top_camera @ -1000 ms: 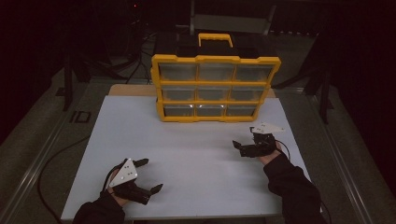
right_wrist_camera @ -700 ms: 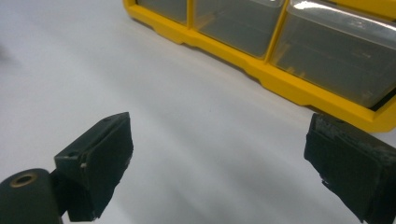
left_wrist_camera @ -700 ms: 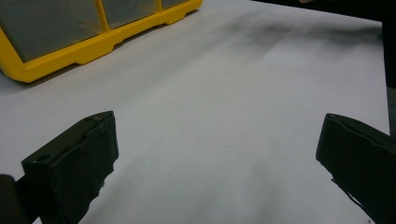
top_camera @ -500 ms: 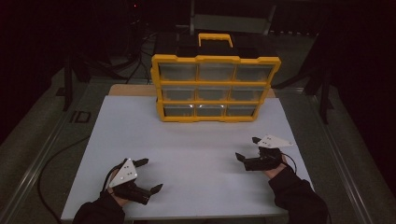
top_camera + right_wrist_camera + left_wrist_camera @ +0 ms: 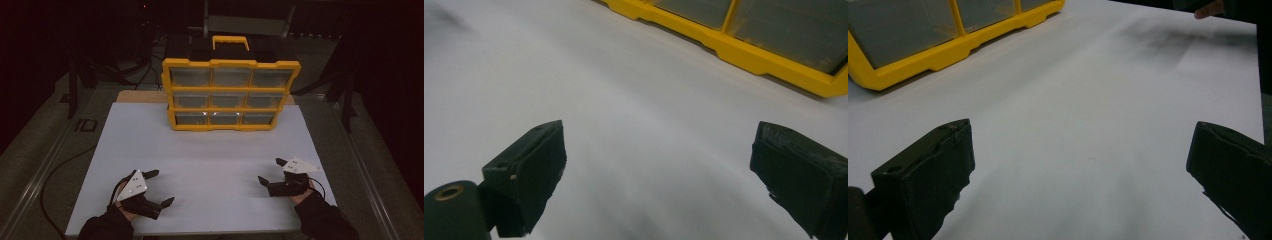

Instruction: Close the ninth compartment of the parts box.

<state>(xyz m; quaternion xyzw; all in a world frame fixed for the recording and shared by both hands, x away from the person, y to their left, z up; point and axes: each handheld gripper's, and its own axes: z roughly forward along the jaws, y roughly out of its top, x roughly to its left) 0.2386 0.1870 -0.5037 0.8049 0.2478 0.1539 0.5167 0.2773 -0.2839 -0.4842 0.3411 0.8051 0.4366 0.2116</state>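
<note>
Both tools low w/ jaws wide apart: left tool [image 5: 159,187] near-left, right tool [image 5: 272,171] near-right.

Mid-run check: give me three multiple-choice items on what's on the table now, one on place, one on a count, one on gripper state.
1. Where does the yellow drawer organizer stand?
A. at the far edge of the white table
B. between the two grippers
C. at the near left corner

2. How many drawers does its front show?
A. four
B. six
C. nine

3. How are the left gripper and right gripper?
A. both open and empty
B. both shut
C. left shut on a drawer

Answers:
1 A: the high view shows it at the far side, both grippers near the person.
2 C: three rows of three.
3 A: each gripper view shows its jaws wide apart over bare table.
</note>
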